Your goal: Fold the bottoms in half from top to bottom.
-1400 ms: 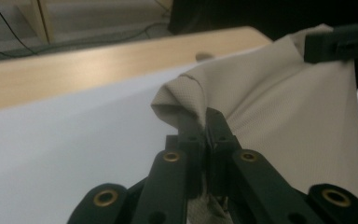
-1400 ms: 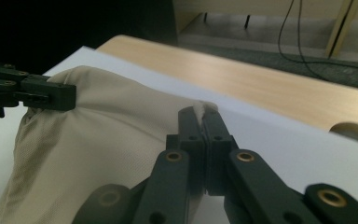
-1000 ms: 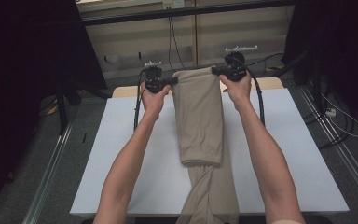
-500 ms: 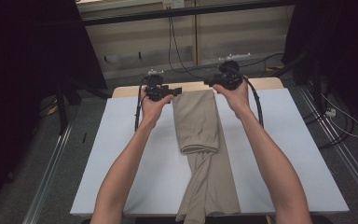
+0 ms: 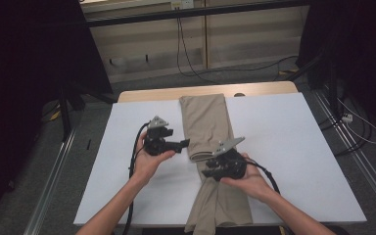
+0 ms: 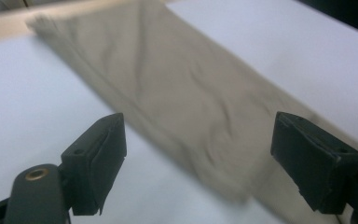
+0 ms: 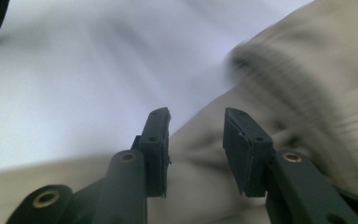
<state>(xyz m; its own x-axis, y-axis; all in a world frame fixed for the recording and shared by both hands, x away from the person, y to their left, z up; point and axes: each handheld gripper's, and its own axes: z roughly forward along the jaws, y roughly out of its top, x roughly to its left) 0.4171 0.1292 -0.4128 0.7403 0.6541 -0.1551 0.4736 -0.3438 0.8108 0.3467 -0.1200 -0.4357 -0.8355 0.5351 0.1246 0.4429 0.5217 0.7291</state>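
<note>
A pair of beige trousers lies folded along the middle of the white table, with the far end at the wooden edge and the near end hanging over the front edge. The left gripper is just beside the left side of the fold; its jaws stand wide apart and hold nothing. The right gripper hovers over the trousers near the folded edge, with its jaws parted by a small gap and no cloth between them.
</note>
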